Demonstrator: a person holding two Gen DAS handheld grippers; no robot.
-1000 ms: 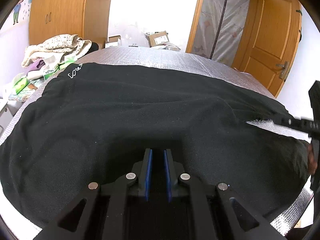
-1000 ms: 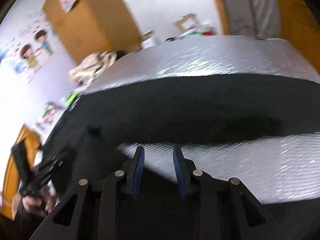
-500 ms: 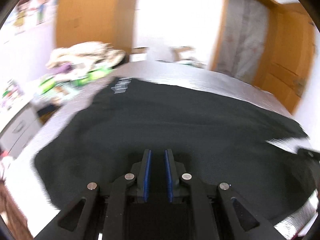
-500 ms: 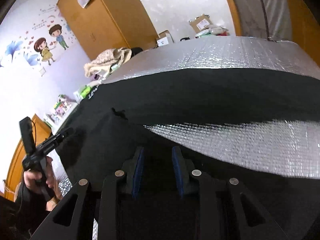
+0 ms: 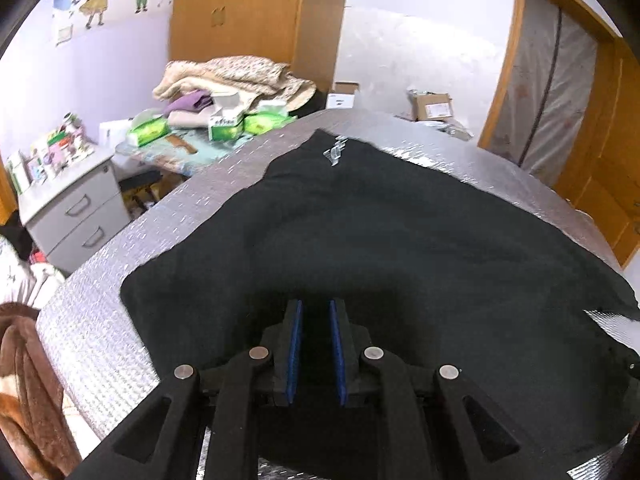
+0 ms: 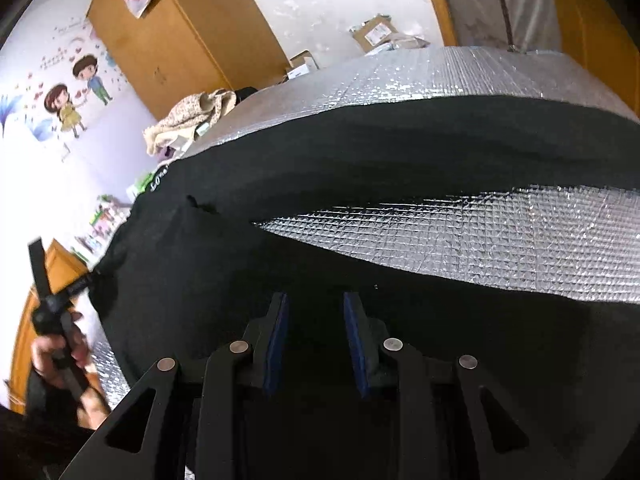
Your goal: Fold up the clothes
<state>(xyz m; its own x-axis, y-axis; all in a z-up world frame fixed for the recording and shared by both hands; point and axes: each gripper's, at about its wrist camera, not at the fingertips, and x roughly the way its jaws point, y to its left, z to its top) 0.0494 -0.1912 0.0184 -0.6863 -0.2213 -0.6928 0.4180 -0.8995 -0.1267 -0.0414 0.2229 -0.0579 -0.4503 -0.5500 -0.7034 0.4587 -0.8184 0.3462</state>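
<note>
A large black garment (image 5: 380,240) lies spread over a table covered in silver foil (image 5: 120,280). It has a small white print near its far corner (image 5: 334,152). My left gripper (image 5: 316,312) hovers low over the garment's near edge, jaws narrowly apart with black cloth between the blue pads. In the right wrist view the garment (image 6: 400,160) shows a bare strip of foil (image 6: 480,236) between two black parts. My right gripper (image 6: 314,304) stands open over the near black part. The left gripper (image 6: 76,288) shows at far left, at the garment's edge.
A heap of blankets and tissue packs (image 5: 224,92) lies beyond the table's far left. A grey drawer unit (image 5: 68,208) stands at left. Wooden wardrobe (image 5: 240,12), cardboard boxes (image 5: 432,108) and a door (image 5: 616,180) line the back. A brown fleece (image 5: 28,380) hangs at near left.
My left gripper has swung to the left, so the view now faces the garment's corner and the drawer unit. My right gripper has moved down closer to the cloth.
</note>
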